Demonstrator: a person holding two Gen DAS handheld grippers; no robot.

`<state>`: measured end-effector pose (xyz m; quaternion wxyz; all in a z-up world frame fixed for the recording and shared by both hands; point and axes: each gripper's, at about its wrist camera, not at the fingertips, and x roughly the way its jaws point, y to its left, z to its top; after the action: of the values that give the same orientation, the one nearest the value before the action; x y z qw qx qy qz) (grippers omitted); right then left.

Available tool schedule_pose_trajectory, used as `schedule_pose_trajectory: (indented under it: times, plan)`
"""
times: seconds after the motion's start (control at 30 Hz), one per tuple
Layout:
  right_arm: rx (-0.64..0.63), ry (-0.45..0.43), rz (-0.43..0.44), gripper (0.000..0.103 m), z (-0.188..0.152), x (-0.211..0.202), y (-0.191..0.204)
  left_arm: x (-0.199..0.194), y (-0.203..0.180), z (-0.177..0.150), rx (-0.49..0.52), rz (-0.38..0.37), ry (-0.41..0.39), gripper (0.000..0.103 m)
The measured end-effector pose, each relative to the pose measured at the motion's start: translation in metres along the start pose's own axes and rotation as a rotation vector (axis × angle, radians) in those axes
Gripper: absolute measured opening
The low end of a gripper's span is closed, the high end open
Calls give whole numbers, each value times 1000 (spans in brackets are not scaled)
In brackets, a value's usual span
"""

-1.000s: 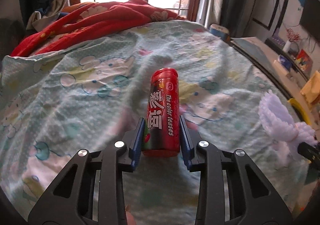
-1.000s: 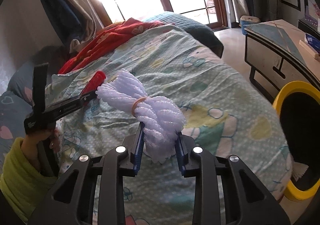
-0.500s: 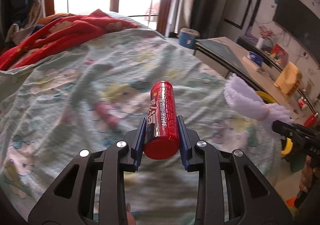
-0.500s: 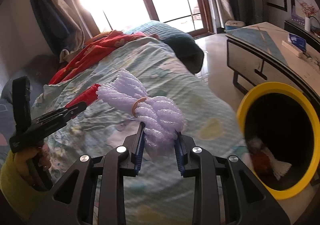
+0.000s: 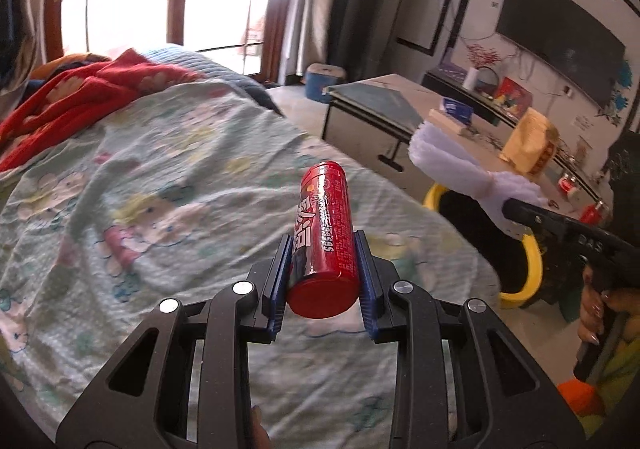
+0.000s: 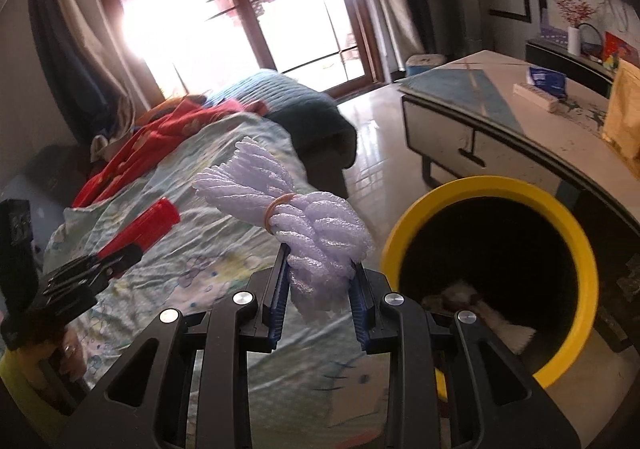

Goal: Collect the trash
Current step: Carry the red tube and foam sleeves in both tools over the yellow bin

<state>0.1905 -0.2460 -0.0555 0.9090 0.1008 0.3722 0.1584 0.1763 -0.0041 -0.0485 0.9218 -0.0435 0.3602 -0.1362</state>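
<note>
While both claws carry trash above the bed, the yellow-rimmed bin lies just right of the right claw, clamped on the foam net bundle; the left claw, farther left, grips the red tube lengthwise.

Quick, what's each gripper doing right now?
Left gripper: shut on the red can.
Right gripper: shut on the foam net.
</note>
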Motion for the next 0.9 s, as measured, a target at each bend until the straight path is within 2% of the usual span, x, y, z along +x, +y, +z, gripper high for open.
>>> schedule_pose_trajectory:
  times: [0.2,0.6,0.9]
  plan:
    - [54,-28,-67,26,2,-15,-35,0,-30,3,37,-63,-9,23]
    - [208,-37,-198,26,-7,-41,-107,22,-100,11,123,-174,-3,23]
    - [284,28,-313,27,-26,-47,-144,54,-153,12,207,-239,45,23]
